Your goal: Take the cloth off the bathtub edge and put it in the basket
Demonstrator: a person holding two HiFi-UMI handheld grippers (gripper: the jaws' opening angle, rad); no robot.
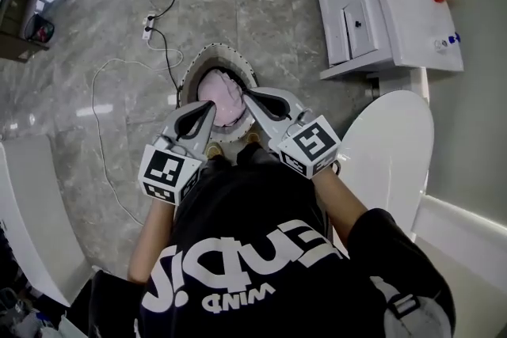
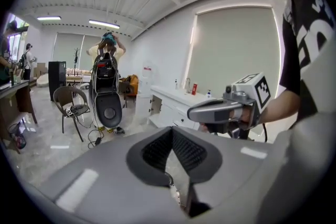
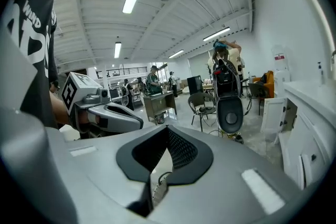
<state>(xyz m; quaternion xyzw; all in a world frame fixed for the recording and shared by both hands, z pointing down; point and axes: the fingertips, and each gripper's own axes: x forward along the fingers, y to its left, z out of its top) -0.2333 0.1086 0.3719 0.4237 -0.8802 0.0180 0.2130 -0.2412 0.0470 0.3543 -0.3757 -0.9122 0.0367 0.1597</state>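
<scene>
The pink cloth lies crumpled inside the round basket (pale rim, dark inner wall), which stands upright on the grey floor.

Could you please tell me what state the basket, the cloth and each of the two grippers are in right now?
basket: upright on the floor, not empty.
pink cloth: bunched up inside the basket.
left gripper: shut, nothing between its jaws, held above the basket.
right gripper: shut, nothing between its jaws, held above the basket.
</scene>
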